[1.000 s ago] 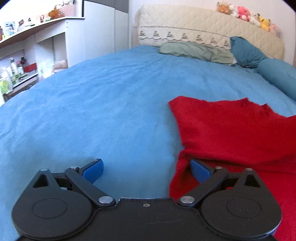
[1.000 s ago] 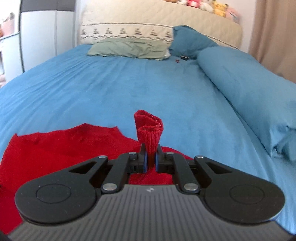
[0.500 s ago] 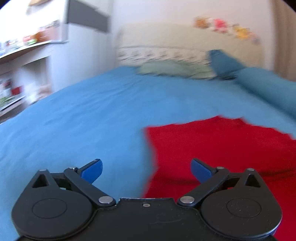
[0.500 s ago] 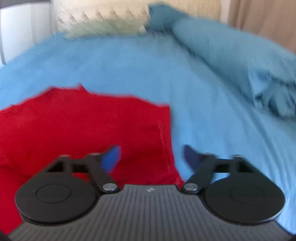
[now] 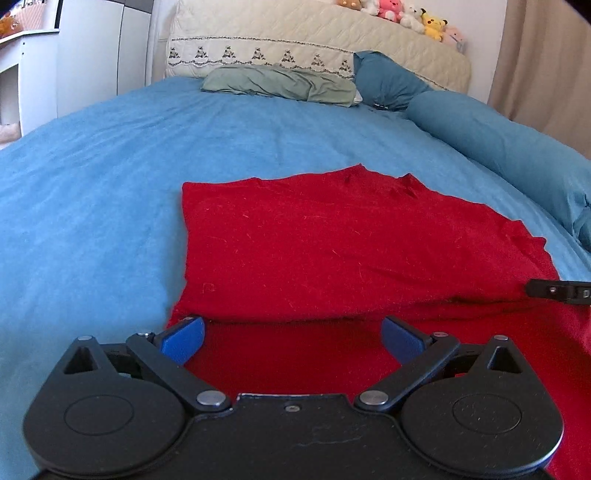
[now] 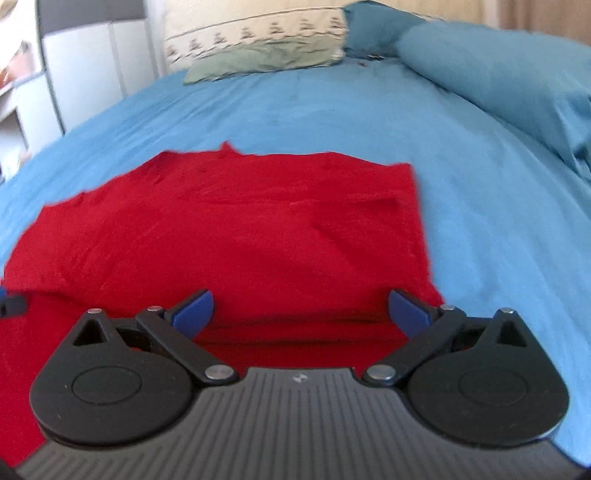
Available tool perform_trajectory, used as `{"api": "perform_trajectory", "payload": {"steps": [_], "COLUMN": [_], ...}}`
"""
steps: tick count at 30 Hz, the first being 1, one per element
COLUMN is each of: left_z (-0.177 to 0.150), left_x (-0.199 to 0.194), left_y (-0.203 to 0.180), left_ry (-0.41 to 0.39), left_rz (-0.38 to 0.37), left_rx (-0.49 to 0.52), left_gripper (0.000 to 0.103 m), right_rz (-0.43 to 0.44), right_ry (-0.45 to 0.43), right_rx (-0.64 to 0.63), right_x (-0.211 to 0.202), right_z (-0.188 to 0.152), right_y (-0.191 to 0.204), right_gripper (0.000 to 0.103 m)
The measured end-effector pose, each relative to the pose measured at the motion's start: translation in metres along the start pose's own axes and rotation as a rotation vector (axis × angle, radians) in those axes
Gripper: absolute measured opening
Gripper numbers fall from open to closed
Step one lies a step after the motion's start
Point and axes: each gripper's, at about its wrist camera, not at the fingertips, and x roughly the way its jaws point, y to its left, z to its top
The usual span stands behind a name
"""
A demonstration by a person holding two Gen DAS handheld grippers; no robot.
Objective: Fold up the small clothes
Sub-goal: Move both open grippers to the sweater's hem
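Note:
A red knitted garment point(image 5: 332, 251) lies on the blue bedspread point(image 5: 92, 206), its far half folded over the near half along an edge that runs across just ahead of both grippers. My left gripper point(image 5: 293, 341) stands open over the garment's left near part, nothing between its blue pads. In the right wrist view the same garment point(image 6: 229, 229) fills the middle, and my right gripper point(image 6: 301, 312) is open above its right near part, pads apart and bare. A black tip of the right gripper point(image 5: 557, 291) shows at the right edge of the left wrist view.
A green pillow point(image 5: 280, 83) and a dark teal pillow point(image 5: 388, 79) lie at the quilted headboard point(image 5: 314, 37), with plush toys point(image 5: 406, 14) on top. A long blue bolster point(image 5: 517, 147) runs along the right. White cupboards point(image 5: 92, 48) stand on the left.
My right gripper let go of the red cloth it pinched and opened wide, sinking toward the garment. The left gripper turned right, so the garment now sits centred ahead of it.

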Motion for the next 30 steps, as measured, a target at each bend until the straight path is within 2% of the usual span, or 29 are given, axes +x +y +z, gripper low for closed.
{"api": "perform_trajectory", "payload": {"steps": [1,4,5,8,12,16,18,22,25,30], "left_z": [0.000,-0.004,-0.005,-0.006,-0.007,-0.007,-0.005,0.004,0.019,0.044], "left_x": [-0.001,0.001,0.002,0.002,0.002,0.002,-0.002,-0.028,-0.070,-0.169], "left_y": [-0.001,-0.010,-0.011,-0.009,-0.007,-0.012,-0.013,-0.017,-0.024,-0.045], "left_ry": [-0.001,0.000,-0.002,-0.008,-0.017,-0.011,-0.006,0.002,-0.021,-0.103], "left_rz": [0.008,0.036,0.041,0.036,0.025,0.042,0.046,0.080,0.082,0.074], "left_rx": [0.012,0.049,0.056,0.052,0.043,0.064,0.058,0.053,0.020,0.019], "left_gripper": [0.103,0.103,0.103,0.103,0.103,0.103,0.103,0.103,0.103,0.103], "right_rz": [-0.003,0.010,0.014,0.021,-0.046,-0.047,-0.030,0.017,-0.024,-0.038], "right_ry": [-0.001,-0.104,-0.114,-0.066,0.029,0.038,0.002,-0.106,-0.154,-0.205], "right_rx": [-0.002,-0.046,-0.051,-0.042,-0.034,-0.019,-0.011,0.007,-0.052,-0.074], "right_x": [-0.004,-0.021,-0.020,0.008,0.055,0.057,0.030,-0.052,-0.120,-0.231], "right_z": [0.003,0.015,0.021,0.037,0.047,0.055,0.056,0.061,0.062,0.053], "right_y": [0.002,0.008,0.010,0.016,0.007,-0.007,-0.009,-0.014,-0.012,-0.013], "right_gripper": [0.103,0.103,0.103,0.103,0.103,0.103,0.103,0.103,0.103,0.103]}}
